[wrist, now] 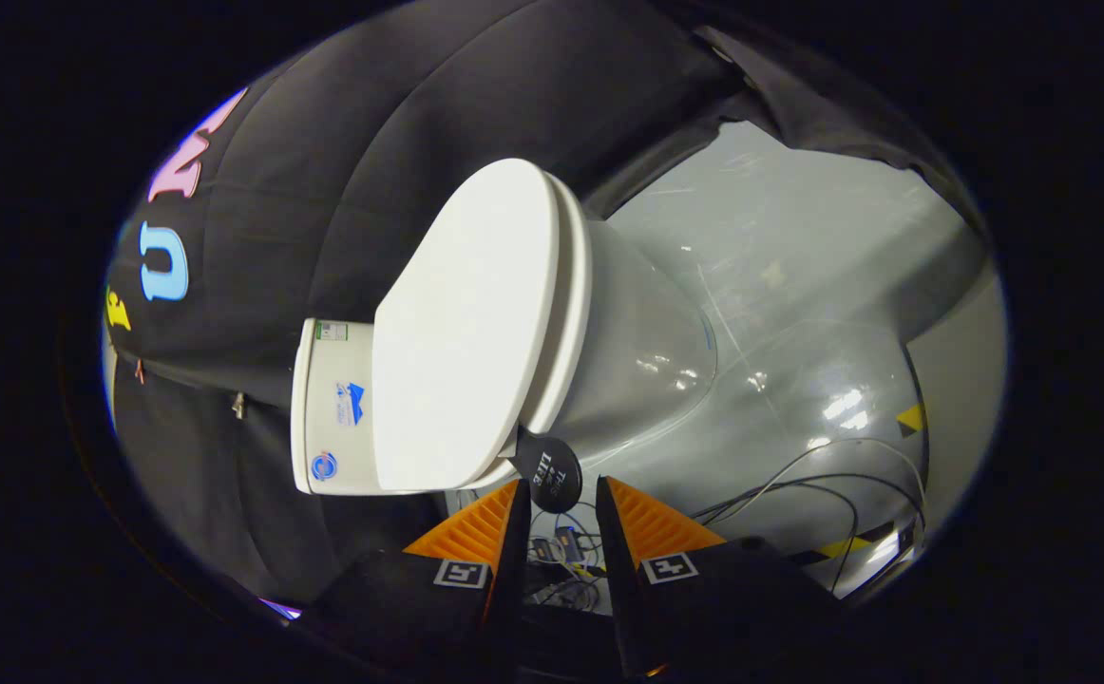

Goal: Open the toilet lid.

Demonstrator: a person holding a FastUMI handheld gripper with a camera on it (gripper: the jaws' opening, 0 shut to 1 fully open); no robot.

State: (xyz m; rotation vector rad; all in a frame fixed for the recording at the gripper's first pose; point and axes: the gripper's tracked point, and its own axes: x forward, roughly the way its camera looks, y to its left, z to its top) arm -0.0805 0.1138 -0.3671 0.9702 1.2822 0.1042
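I hold the gripper (pixel 560 494) rolled sideways, fingers a little apart, gripping nothing. The toilet lid (pixel 462 323) lies shut on its seat just beyond them, long axis from tank (pixel 329 408) to free front edge. Risk: fingertips skid off the round tab (pixel 546 469).

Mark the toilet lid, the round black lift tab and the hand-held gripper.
toilet lid (pixel 462 332): gripper view, middle of its flat top face.
round black lift tab (pixel 550 472): gripper view, centre of the disc at the lid's edge.
hand-held gripper (pixel 561 499): gripper view, midway between open fingertips, nothing held.
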